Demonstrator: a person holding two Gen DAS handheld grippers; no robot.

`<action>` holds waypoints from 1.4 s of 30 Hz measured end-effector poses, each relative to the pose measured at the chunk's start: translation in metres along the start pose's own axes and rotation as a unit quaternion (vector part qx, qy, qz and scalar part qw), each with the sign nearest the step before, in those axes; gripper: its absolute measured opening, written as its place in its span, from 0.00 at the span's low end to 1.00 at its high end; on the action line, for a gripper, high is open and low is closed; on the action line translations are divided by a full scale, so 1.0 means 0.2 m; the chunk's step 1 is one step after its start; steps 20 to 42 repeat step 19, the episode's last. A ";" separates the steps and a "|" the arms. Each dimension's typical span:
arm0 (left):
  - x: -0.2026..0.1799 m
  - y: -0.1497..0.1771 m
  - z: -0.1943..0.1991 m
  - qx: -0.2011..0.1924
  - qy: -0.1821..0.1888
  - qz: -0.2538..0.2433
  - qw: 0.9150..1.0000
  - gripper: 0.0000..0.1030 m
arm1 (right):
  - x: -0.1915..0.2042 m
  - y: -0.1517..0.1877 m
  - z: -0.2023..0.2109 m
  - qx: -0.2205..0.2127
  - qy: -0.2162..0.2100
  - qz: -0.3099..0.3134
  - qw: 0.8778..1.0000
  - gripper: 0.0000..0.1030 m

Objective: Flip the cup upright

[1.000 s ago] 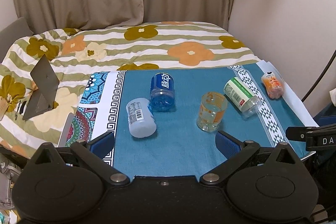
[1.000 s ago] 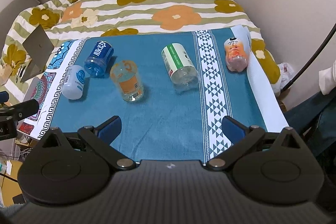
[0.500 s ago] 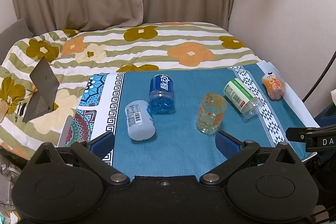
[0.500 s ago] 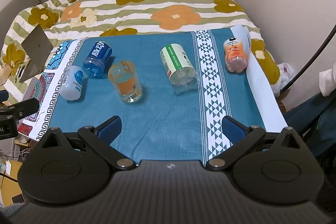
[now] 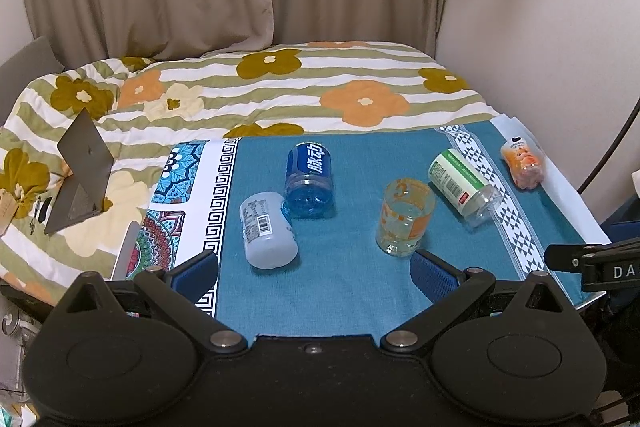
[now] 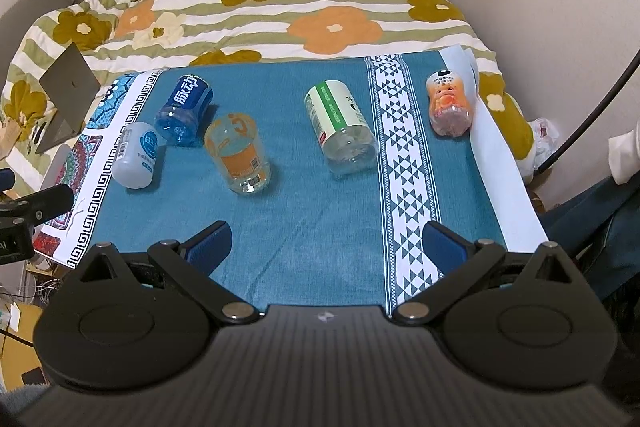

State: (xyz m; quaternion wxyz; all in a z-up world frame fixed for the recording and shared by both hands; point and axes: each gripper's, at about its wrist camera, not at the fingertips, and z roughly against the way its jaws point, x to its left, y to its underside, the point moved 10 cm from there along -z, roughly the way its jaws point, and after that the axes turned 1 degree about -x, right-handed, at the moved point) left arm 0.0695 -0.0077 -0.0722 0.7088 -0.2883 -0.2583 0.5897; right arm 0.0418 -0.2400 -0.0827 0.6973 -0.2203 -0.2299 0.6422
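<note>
Left wrist view. Left gripper (image 5: 314,267) with fingers spread wide, nothing between them, held above near edge of teal cloth (image 5: 344,291). Cup (image 5: 405,217), clear with orange print, on teal cloth, leaning; cannot tell for sure whether mouth is up or down. Just beyond right blue fingertip, apart from it. Left of cup: blue bottle (image 5: 310,179) on its side, and white bottle (image 5: 267,229) on its side, touching blue bottle. Right of cup: green-labelled bottle (image 5: 460,187) on its side, then orange bottle (image 5: 523,163) further right at cloth's white edge. Floral quilt (image 5: 280,87) behind cup; grey stand (image 5: 80,171) on quilt, far left of cup.

Right wrist view. Right gripper (image 6: 326,245) likewise spread, gripping nothing, above near edge of teal cloth (image 6: 312,227). Cup (image 6: 239,155) ahead of left fingertip, well apart from it. Blue bottle (image 6: 185,109) just left of and behind cup; white bottle (image 6: 135,155) left of cup. Green-labelled bottle (image 6: 339,125) right of cup, clear gap between. Orange bottle (image 6: 449,103) far right of cup, past patterned white band.
</note>
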 end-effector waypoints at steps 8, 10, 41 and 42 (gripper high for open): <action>0.01 -0.01 0.01 -0.007 -0.004 0.002 1.000 1.00 | 0.00 0.00 0.00 0.000 0.000 -0.001 1.000 1.00; 0.01 -0.01 0.00 -0.006 -0.005 0.003 1.000 1.00 | 0.00 0.00 0.00 0.000 0.000 -0.001 1.000 1.00; 0.05 -0.01 0.00 -0.013 -0.016 0.012 1.000 1.00 | 0.02 -0.01 -0.01 -0.002 -0.003 0.001 1.000 1.00; 0.05 -0.01 0.00 -0.013 -0.016 0.012 1.000 1.00 | 0.02 -0.01 -0.01 -0.002 -0.003 0.001 1.000 1.00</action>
